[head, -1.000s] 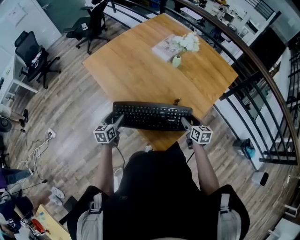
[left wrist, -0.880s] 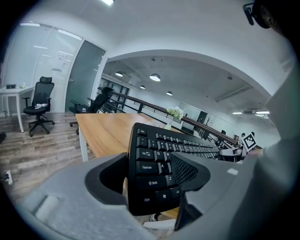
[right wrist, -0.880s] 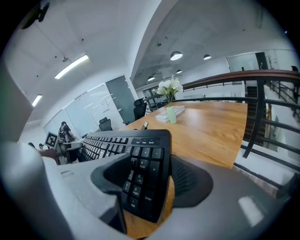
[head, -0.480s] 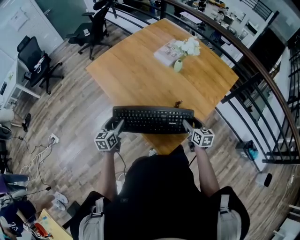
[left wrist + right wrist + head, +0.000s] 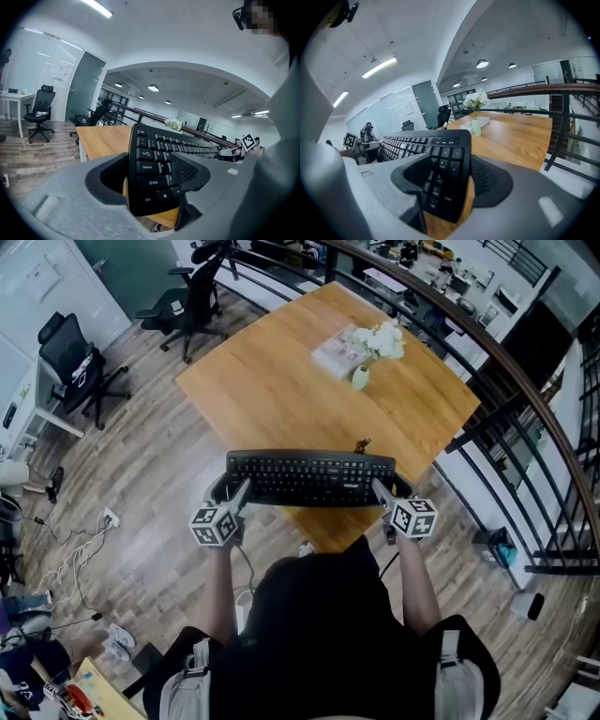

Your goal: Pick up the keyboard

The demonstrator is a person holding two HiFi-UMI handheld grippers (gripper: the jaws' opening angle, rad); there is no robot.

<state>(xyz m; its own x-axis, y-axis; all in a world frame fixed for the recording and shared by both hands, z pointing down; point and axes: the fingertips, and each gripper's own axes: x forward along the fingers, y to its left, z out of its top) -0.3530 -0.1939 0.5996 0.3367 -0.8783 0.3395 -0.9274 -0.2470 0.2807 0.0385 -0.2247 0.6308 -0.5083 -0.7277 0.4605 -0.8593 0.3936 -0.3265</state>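
Observation:
A black keyboard [image 5: 309,478] hangs level over the near corner of the wooden table [image 5: 272,390], held at both ends. My left gripper [image 5: 234,491] is shut on its left end; in the left gripper view the jaws clamp the keyboard [image 5: 159,150] around the Ctrl and Shift keys, with the left gripper [image 5: 152,174] gripping it top and bottom. My right gripper [image 5: 382,491] is shut on the right end. In the right gripper view the right gripper [image 5: 450,180] pinches the number-pad end of the keyboard [image 5: 440,154].
A small green vase of white flowers [image 5: 364,371] and a book [image 5: 333,352] stand at the table's far side, a small dark object [image 5: 360,444] just beyond the keyboard. Office chairs [image 5: 187,292] stand at the far left, a black railing [image 5: 525,437] runs at right, and cables [image 5: 80,540] lie on the floor.
Both grippers stay shut on the keyboard's ends. The whole scene has slid slightly down and right in the head view; the keyboard keeps its place over the table corner.

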